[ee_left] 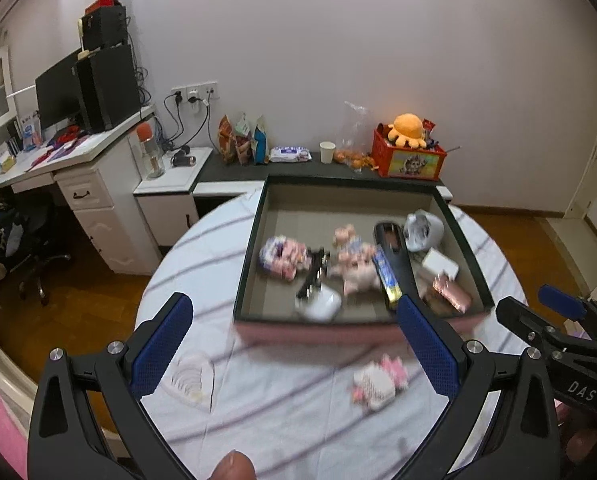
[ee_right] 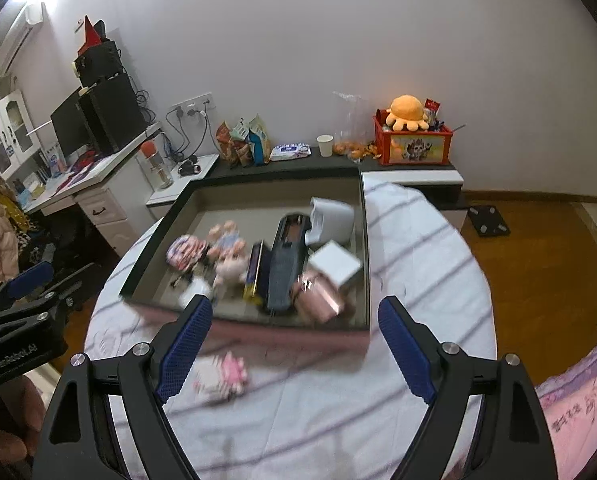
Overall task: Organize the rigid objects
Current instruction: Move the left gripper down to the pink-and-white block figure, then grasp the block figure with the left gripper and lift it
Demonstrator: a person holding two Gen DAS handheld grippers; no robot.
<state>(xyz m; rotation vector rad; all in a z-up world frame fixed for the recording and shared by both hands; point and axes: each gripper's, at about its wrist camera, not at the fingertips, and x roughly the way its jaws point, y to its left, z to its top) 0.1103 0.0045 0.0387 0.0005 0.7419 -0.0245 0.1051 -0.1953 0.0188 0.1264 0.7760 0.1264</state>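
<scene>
A dark-rimmed open box sits on the round table with the striped white cloth. It holds several items: a pink pig figure, a black elongated case, a white pouch, a white cube and a pink box. A pink-and-white block toy lies on the cloth in front of the box. My left gripper is open and empty above the cloth. My right gripper is open and empty too.
A flat white heart-shaped item lies on the cloth at the left. Behind the table a low dark shelf holds snack bags, a paper cup and a red crate with an orange plush. A white desk stands left.
</scene>
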